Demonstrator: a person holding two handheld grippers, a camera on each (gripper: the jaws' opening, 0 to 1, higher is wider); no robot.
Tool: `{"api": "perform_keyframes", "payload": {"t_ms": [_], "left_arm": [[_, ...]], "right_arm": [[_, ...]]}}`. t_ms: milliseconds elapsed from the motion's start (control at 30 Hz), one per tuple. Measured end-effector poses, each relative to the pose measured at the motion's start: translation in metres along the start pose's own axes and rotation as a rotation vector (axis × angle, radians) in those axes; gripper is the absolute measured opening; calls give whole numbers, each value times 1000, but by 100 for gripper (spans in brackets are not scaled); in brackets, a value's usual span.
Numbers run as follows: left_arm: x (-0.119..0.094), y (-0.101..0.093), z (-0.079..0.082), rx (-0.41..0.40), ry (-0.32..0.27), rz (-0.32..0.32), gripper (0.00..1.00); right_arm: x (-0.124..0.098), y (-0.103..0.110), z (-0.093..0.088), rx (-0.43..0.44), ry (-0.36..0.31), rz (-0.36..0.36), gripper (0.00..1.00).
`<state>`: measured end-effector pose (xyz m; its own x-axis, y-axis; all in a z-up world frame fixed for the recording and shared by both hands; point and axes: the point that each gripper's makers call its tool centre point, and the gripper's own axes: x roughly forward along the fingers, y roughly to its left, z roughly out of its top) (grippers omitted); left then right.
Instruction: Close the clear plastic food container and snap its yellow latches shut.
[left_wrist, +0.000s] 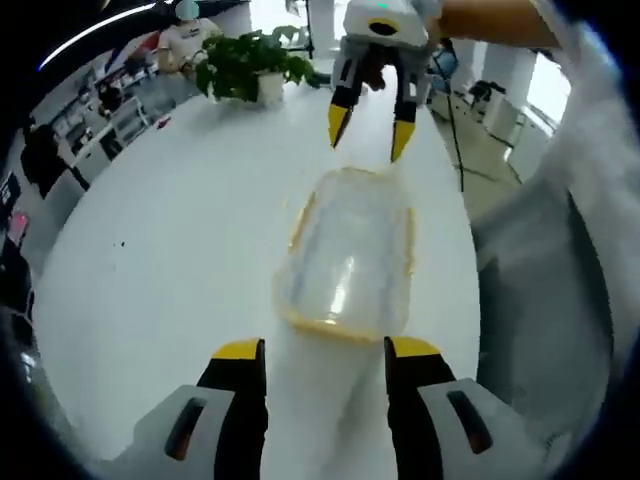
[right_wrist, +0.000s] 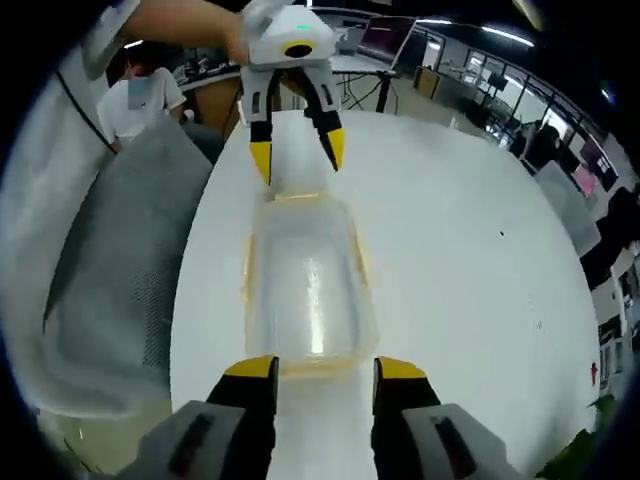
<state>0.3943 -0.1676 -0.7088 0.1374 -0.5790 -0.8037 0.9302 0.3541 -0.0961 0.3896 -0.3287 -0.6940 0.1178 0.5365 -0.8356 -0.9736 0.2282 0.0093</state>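
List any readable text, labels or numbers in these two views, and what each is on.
None can be read.
Container: clear with yellow trim, no label or print visible.
Left gripper and right gripper: no markings legible.
Screens at the room's edge: too small and blurred to read.

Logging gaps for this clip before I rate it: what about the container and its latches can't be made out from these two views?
- Left gripper view: motion blur smears the container; whether its lid is seated is unreadable.
- Left gripper view: the yellow latches are just smeared streaks, so snapped or loose is unclear.
- Right gripper view: glare and blur hide any contents.
- Right gripper view: the right claw fingers cover the container's near end.
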Motion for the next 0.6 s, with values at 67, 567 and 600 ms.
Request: {"api": "perform_keyframes", "payload": {"t_ms": [67, 567, 600], "left_arm": [[1, 0, 4, -82, -31, -8, 48], [9, 2, 10, -536, -160, 32, 44], [10, 1, 10, -540, -158, 32, 44]], "right_arm": [[-3, -3, 5, 34, -21, -22, 37], [6, 0, -8, 579, -25, -49, 33], [7, -1, -10, 604, -23, -53, 33]]}}
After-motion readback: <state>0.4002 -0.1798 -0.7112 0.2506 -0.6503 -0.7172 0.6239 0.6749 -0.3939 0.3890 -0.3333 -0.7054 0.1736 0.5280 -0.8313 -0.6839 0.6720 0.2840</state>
